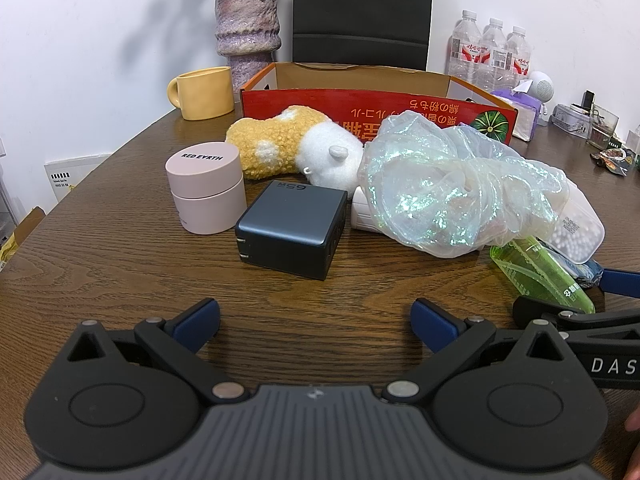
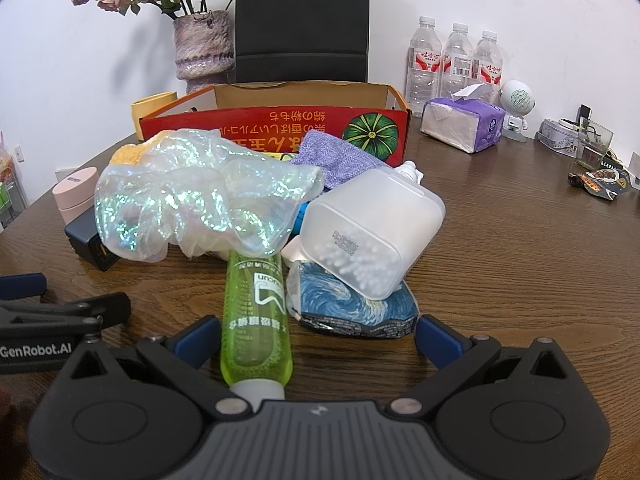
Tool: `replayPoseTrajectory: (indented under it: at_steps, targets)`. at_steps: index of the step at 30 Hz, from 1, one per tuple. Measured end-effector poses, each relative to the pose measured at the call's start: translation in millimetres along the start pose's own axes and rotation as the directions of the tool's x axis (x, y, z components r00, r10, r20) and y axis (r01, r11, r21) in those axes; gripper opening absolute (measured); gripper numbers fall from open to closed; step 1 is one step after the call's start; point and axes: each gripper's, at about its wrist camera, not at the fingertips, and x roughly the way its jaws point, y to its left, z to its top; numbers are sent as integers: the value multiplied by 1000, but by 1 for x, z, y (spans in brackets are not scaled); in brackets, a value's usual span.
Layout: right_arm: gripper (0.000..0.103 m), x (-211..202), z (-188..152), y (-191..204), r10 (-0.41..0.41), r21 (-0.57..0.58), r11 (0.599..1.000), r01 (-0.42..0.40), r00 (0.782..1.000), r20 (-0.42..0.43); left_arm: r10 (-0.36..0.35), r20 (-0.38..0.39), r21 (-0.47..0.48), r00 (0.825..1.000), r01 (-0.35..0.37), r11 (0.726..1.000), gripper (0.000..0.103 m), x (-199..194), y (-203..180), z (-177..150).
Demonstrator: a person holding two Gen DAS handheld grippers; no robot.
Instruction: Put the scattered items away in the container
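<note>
A red cardboard box [image 1: 360,110] [image 2: 276,120] stands open at the back of the table. In front of it lie a plush toy [image 1: 288,146], a pink jar [image 1: 206,188], a dark charger [image 1: 292,228], an iridescent bag [image 1: 452,192] [image 2: 200,200], a green bottle [image 1: 544,272] [image 2: 256,320], a frosted cotton-swab box [image 2: 372,228], a blue swirl packet [image 2: 356,308] and a purple cloth [image 2: 336,156]. My left gripper [image 1: 316,322] is open, short of the charger. My right gripper [image 2: 318,338] is open, with the green bottle's lower end between its fingers, near the left one.
A yellow mug [image 1: 204,92] and a purple vase [image 1: 246,28] stand back left. Water bottles [image 2: 452,64], a tissue pack [image 2: 464,124], a white speaker [image 2: 516,108] and small clutter [image 2: 592,160] sit back right. A black chair [image 1: 360,12] is behind the box.
</note>
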Motion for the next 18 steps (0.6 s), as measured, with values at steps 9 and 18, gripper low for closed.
replayPoseTrajectory:
  at_steps: [9,18]
  targets:
    - [103,0,0,0,0,0,1000,0,1000,0,0,0,0,1000,0,1000,103,1,1,-1]
    - [103,0,0,0,0,0,1000,0,1000,0,0,0,0,1000,0,1000,103,1,1,-1]
